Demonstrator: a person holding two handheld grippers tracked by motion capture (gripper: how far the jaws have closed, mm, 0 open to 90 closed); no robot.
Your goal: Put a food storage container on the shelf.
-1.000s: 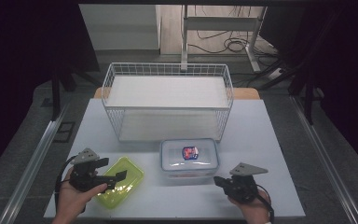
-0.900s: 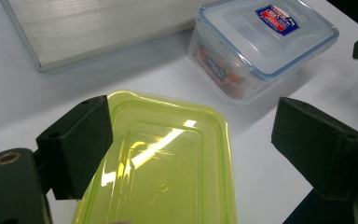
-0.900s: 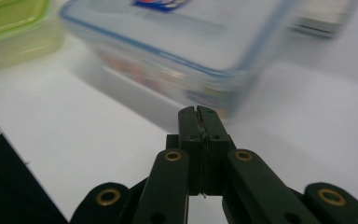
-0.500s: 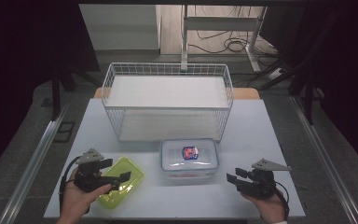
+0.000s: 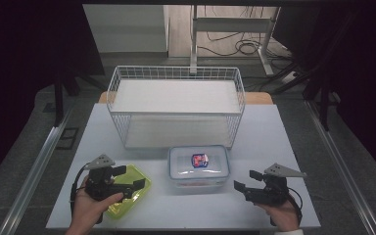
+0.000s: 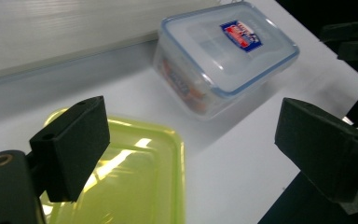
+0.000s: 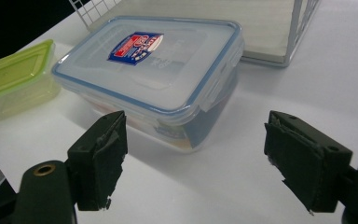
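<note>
A clear food box with a blue-rimmed lid and a sticker sits at the table's front middle. A green lidded box lies to its left. My left gripper hovers over the green box, open; in the left gripper view the green box lies under the left pad and the clear box is farther off. My right gripper stands open to the right of the clear box, its jaws having just been opening with nothing between them. The right gripper view has the clear box just beyond the wide-apart pads.
A white wire basket with a white liner stands behind the boxes at the table's middle back. Bare white table lies to its right and along the front edge. Beyond the table are a dark floor and cables.
My right gripper has drawn back to the right, away from the clear box, and its jaws have gone from shut to wide open. The left hand has barely shifted.
</note>
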